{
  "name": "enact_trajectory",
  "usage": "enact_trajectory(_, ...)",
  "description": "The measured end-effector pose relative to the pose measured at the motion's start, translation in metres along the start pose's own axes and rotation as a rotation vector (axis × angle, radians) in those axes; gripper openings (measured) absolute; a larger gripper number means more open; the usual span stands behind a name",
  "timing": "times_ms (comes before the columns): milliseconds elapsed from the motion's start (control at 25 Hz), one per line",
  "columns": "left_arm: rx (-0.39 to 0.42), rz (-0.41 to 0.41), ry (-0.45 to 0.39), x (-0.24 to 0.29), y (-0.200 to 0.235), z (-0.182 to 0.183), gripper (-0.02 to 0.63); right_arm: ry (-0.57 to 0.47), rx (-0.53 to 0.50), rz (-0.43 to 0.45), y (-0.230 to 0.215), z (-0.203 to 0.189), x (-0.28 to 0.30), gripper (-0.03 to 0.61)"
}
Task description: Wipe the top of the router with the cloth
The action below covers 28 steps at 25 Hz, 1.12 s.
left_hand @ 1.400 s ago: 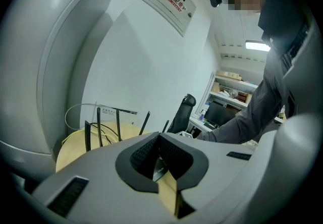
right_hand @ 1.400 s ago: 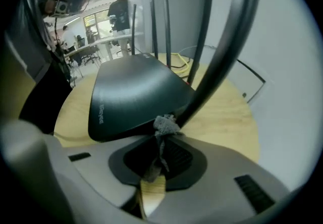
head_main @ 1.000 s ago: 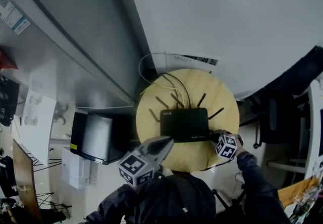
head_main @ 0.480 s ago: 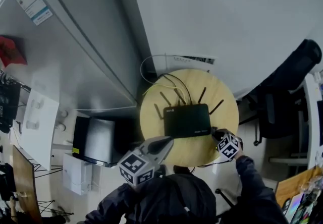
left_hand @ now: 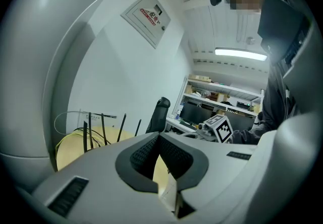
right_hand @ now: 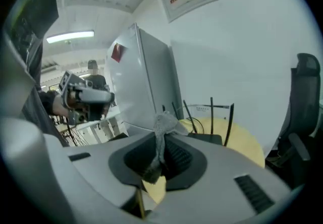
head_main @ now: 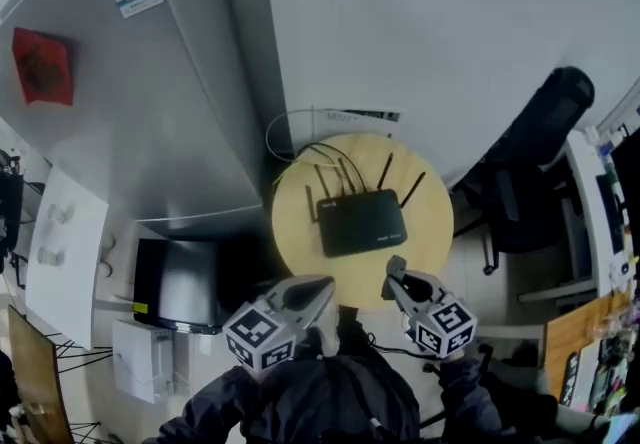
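Round wooden bench (head_main: 432, 214) stands by white wall. Router (head_main: 362, 222) sits mid-bench, long axis left-right, w/ 4 antennas on far side. Right claw (head_main: 396, 274) pinches cloth (right_hand: 162, 123), just near of router's right end and not yet on its top. Left claw (head_main: 326, 286) is pressed together, empty.

The left gripper (head_main: 318, 290) was held low in front of the person's torso, pointing forward and a little to the right, its jaws pressed together with nothing between them. The right gripper (head_main: 396, 272) was held beside it at about the same height, well apart from it, its jaws pointing forward and slightly left and clamped on a bunched grey cloth (right_hand: 162, 126) that stuck up past their tips. Both arms, in dark sleeves (head_main: 215, 410), seemed drawn in close to the body, though the head view showed little of them.
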State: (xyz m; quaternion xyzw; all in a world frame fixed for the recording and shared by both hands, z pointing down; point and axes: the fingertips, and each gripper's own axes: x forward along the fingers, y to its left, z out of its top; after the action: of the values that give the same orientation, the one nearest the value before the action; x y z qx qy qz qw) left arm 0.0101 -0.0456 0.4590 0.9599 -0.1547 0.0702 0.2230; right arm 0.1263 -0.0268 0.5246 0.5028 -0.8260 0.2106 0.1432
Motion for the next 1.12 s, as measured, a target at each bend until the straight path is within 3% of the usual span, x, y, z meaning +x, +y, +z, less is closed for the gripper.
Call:
enact_trajectory(240,-0.02,-0.049,0.017,-0.03,-0.03,-0.021,-0.007,-0.09,0.087,-0.017,0.074,0.013,-0.045,0.071)
enact_trajectory(520,-0.032,-0.068,0.014,-0.046,-0.06,-0.039,-0.007,-0.108,0.126,-0.025,0.111,0.007,-0.063,0.071)
enact_trajectory(800,-0.003,-0.065,-0.002,-0.052,-0.091,-0.045,-0.006,-0.124,0.086,0.004,0.134,0.002,-0.081,0.071)
enact_trajectory(1120,0.03,-0.045,-0.013,-0.065,-0.159,-0.062,-0.006,-0.178,0.041,0.016,0.158,-0.009,-0.136,0.071)
